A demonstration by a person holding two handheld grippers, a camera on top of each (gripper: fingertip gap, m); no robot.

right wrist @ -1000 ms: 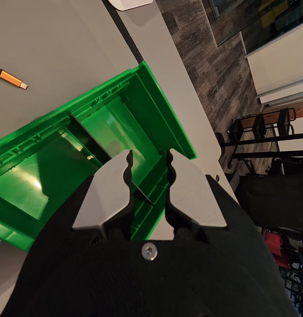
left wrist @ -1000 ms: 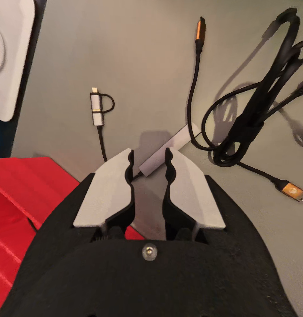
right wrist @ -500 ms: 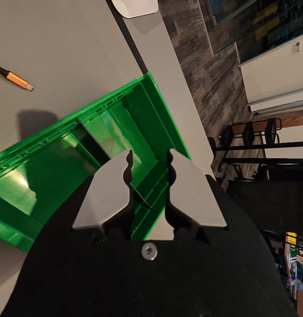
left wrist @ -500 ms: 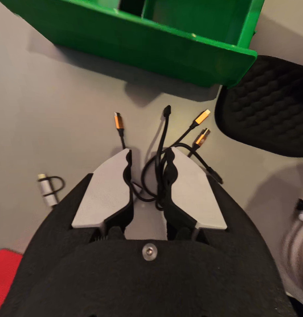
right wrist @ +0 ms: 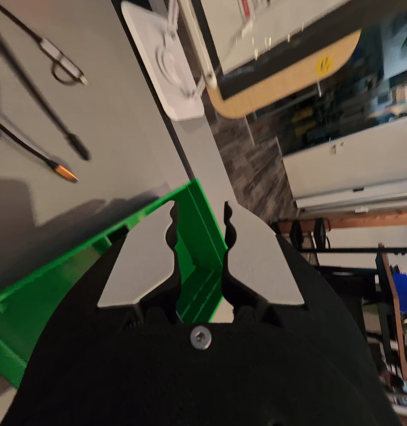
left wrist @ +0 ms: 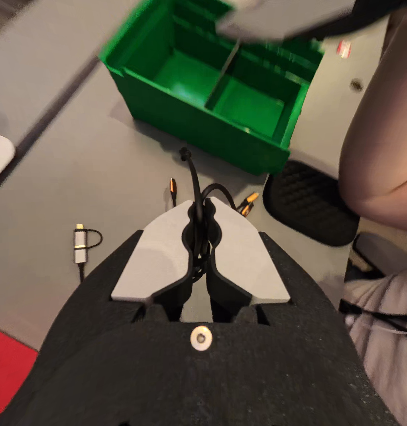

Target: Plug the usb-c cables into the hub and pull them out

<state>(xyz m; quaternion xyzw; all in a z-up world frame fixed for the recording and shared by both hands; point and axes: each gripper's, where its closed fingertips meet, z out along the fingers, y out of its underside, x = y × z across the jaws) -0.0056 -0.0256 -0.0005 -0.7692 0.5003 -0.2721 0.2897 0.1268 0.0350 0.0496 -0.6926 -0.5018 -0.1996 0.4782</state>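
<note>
Left tongs (left wrist: 201, 202) clench the black cable bundle (left wrist: 199, 230); right tongs (right wrist: 200, 207) are released, empty. Lift gently toward twelve o'clock, untangling plugs.

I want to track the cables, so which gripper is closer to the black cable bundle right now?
Left. The left gripper is shut on the black cable bundle. The right gripper is open and hangs over the green bin, holding nothing.

Both wrist cams look down close over table; shared: green bin (left wrist: 204, 129), cable ends.
</note>
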